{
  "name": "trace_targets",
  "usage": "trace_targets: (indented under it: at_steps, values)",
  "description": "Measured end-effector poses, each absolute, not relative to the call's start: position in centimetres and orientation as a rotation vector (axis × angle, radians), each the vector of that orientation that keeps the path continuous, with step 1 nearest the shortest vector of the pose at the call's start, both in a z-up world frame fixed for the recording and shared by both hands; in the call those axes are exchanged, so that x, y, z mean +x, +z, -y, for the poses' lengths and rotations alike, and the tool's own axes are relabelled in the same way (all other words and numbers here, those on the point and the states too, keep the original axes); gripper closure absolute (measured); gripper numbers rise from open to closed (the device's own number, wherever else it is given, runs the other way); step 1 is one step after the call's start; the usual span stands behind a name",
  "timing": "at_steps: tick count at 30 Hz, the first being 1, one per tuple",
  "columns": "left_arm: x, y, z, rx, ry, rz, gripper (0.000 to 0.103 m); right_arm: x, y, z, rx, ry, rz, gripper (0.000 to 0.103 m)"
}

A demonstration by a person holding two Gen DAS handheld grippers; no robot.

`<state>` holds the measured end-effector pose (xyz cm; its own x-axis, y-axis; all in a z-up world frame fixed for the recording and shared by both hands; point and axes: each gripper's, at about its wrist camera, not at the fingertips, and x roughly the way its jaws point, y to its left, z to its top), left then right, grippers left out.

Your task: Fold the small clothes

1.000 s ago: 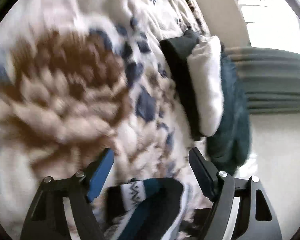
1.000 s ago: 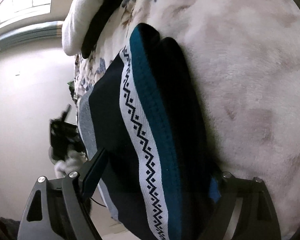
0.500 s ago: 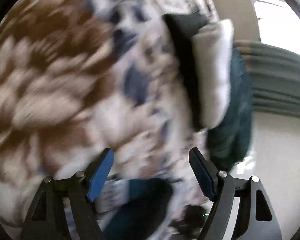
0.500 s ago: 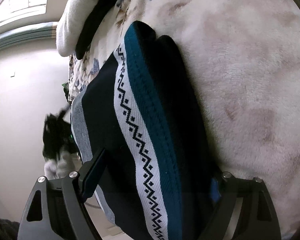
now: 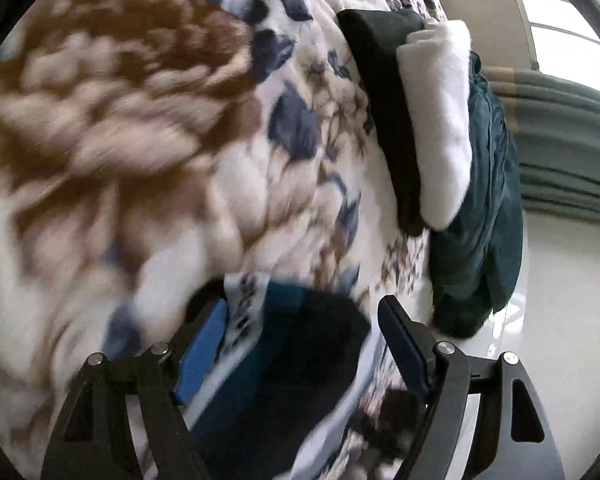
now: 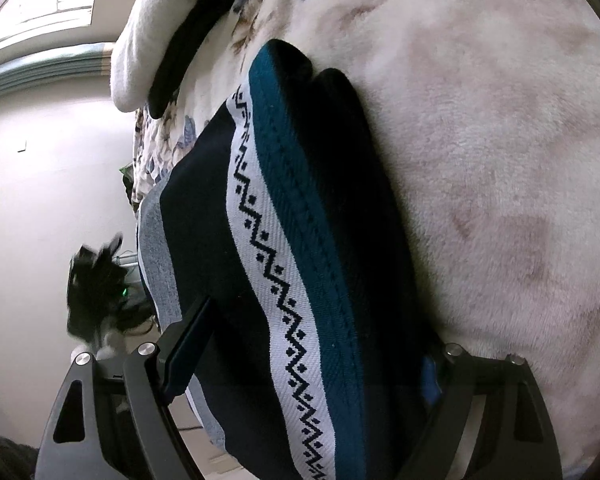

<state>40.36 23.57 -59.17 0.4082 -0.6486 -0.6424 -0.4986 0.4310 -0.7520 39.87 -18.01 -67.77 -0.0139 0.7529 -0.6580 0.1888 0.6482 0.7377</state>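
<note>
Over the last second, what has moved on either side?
The left gripper has slid in over the patterned garment, which now reaches further up between its open fingers. The right gripper stayed put, jaws wide around that garment. The folded pile is unmoved.

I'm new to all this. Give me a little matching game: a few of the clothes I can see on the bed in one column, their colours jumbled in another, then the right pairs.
Things:
1. Garment between the right hand-held gripper's fingers
2. Top item of the small pile
3. Item under it
4. Cloth hanging off the bed edge

Colours:
A. white
B. dark teal all over
C. navy with a teal band and a white zigzag band
D. black

Pairs: 1-C, 2-A, 3-D, 4-B
</note>
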Motion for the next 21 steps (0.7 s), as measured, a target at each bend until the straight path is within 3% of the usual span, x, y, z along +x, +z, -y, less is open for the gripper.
trace_targets:
  at_steps: [4,10,17,21]
  values:
    - [42.2,-58.5,-23.6,-1.208,-0.182,-1.191,0.028,39.9,-67.7,18.0,0.8,0.534,-1.563,0.016]
    - [39.9,-54.5,-24.4,-1.003,-0.124,-1.227,0.027,39.8,-67.7,18.1,0.815,0.526,-1.554,0.016]
    - [35.1,-59.0,-23.5,-0.981,-0.249,-1.36,0.026,39.7,-66.3,18.1,0.709,0.52,-1.54,0.016]
    - [34.2,-61.0,-21.6,-1.088,-0.363,-1.326,0.02,40.6,-67.4,17.6,0.719,0.571,-1.584,0.015]
